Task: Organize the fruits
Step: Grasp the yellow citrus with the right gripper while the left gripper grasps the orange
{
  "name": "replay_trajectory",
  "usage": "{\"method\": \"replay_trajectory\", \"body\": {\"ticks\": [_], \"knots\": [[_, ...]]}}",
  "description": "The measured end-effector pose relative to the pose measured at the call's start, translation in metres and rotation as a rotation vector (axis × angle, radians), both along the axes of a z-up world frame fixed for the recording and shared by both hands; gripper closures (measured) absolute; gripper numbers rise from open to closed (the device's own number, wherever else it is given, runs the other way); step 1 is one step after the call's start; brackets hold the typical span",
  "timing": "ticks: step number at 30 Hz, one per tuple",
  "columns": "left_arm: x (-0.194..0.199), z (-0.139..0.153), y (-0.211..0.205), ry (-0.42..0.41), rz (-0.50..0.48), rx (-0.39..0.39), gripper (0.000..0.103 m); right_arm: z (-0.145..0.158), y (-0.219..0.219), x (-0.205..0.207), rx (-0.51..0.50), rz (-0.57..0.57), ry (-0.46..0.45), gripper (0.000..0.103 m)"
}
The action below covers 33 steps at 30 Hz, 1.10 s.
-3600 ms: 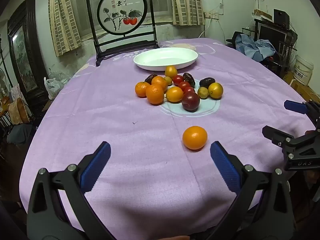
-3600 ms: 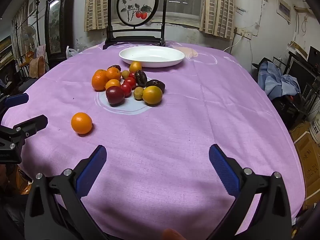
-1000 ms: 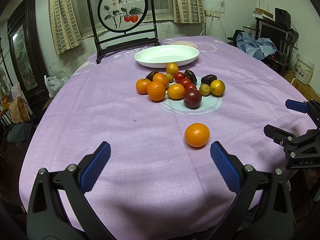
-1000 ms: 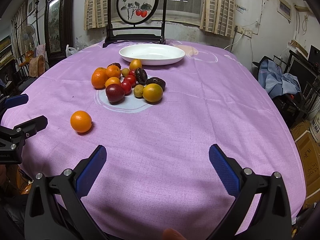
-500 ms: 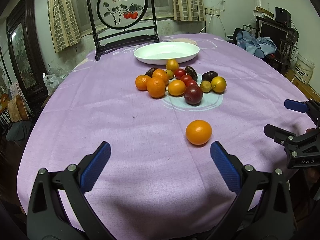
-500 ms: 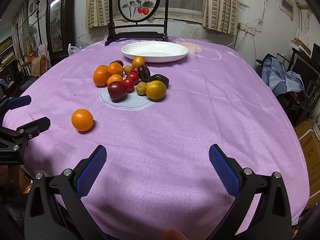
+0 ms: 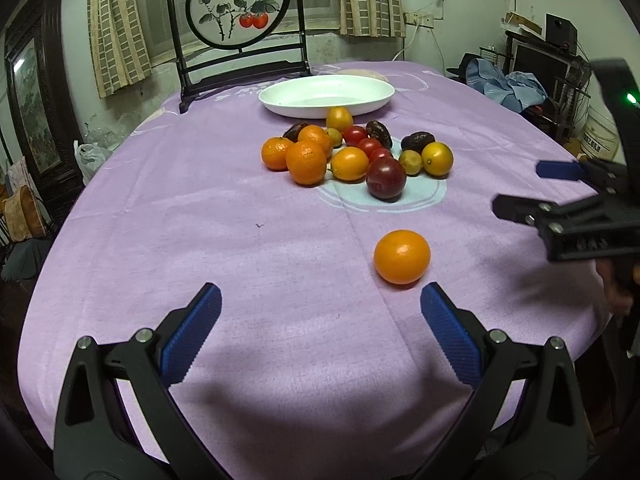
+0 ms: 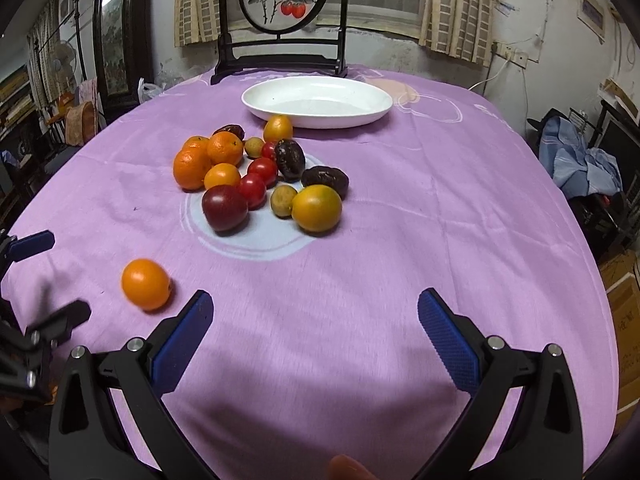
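Note:
A lone orange [image 7: 401, 256] lies on the purple tablecloth, apart from the fruit pile; it also shows in the right wrist view [image 8: 146, 284]. The pile [image 7: 352, 152] holds oranges, cherry tomatoes, a dark plum [image 8: 224, 207], dates and yellow-green citrus. An empty white oval plate [image 7: 280, 106] sits behind it, also in the right wrist view [image 8: 256, 110]. My left gripper [image 7: 320, 316] is open and empty, just short of the lone orange. My right gripper [image 8: 314, 324] is open and empty, to the right of that orange.
A dark framed round painting stand [image 7: 240, 20] stands at the table's far edge behind the plate. The round table's edges fall away left and right. Clutter and blue cloth [image 8: 580, 156] sit off the table at right.
Both grippers have moved forward over the table, so the fruit pile and lone orange look nearer. The right gripper has risen and advanced in the left wrist view. No fruit has moved.

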<state>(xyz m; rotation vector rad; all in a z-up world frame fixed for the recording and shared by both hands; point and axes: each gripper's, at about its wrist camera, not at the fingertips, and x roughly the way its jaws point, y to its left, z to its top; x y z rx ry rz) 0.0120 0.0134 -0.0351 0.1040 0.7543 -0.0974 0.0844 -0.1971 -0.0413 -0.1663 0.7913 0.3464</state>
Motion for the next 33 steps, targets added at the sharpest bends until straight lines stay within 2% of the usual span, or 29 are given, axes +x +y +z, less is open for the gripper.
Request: {"method": "replay_trajectory", "body": {"ticks": [2, 6, 14, 19, 22, 23, 33], "knots": [[0.002, -0.003, -0.001, 0.006, -0.013, -0.008, 0.002, 0.0, 0.002, 0.01, 0.001, 0.014, 0.005, 0.003], [0.007, -0.006, -0.003, 0.01, -0.057, -0.027, 0.002, -0.004, 0.001, 0.041, 0.009, 0.014, 0.052, 0.021], [0.016, -0.011, -0.012, 0.027, -0.165, -0.085, 0.004, -0.017, 0.008, 0.077, 0.047, 0.062, 0.135, 0.031], [0.025, -0.015, -0.015, 0.052, -0.187, -0.107, 0.014, -0.022, 0.012, 0.092, 0.05, 0.08, 0.148, 0.035], [0.031, -0.018, -0.016, 0.081, -0.195, -0.118, 0.02, -0.023, 0.014, 0.098, 0.066, 0.1, 0.161, 0.049], [0.032, -0.019, -0.016, 0.089, -0.196, -0.121, 0.022, -0.023, 0.014, 0.098, 0.075, 0.11, 0.163, 0.058], [0.046, -0.022, -0.031, 0.133, -0.239, -0.121, 0.046, -0.021, 0.0, 0.097, 0.188, 0.112, 0.174, 0.059]]}}
